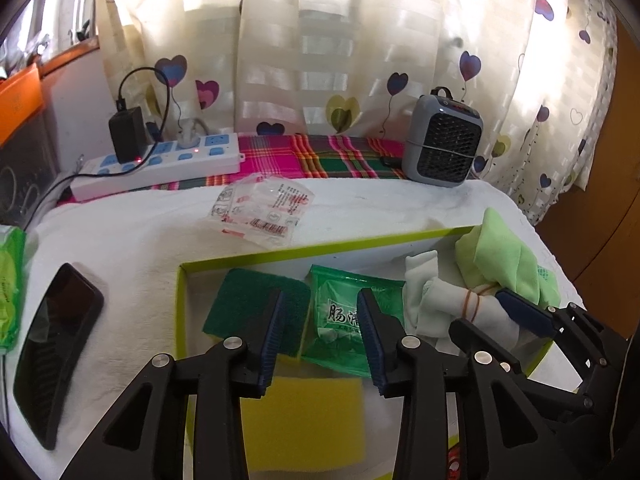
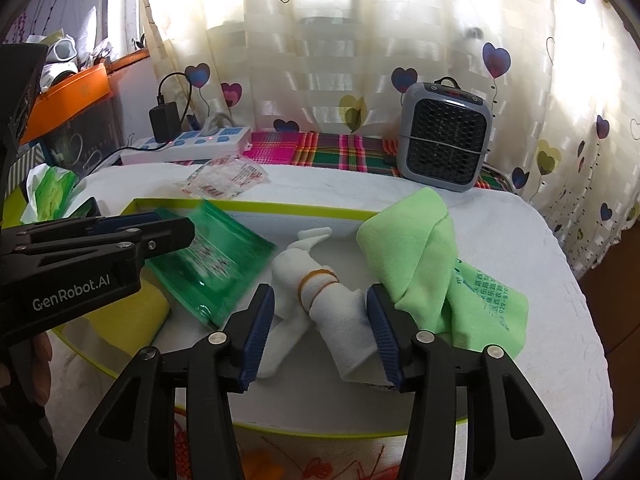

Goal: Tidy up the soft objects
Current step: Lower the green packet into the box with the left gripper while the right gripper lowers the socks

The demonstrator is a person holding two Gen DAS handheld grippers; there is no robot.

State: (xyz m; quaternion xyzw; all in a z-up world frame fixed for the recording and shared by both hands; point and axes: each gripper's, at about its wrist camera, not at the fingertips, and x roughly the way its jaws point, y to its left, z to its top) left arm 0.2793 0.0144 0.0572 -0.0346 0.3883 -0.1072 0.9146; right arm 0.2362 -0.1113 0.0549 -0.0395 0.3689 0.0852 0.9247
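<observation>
Open right gripper [image 2: 320,332] straddles white socks [image 2: 320,304] inside tray [image 2: 256,208].

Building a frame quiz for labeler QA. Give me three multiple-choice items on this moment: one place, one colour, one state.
1. Where is the white sock bundle?
A. In the lime-rimmed box
B. On the power strip
C. Beside the phone

2. What colour is the band around the bundle?
A. Blue
B. Orange-yellow
C. Black

3. How does the right tool stand?
A. Shut on the green packet
B. Open, fingers astride the bundle
C. Shut on nothing

Answers:
1 A, the bundle lies between the box's rims.
2 B, orange-yellow loops show on the white fabric.
3 B, blue pads stand apart either side of the bundle.
</observation>
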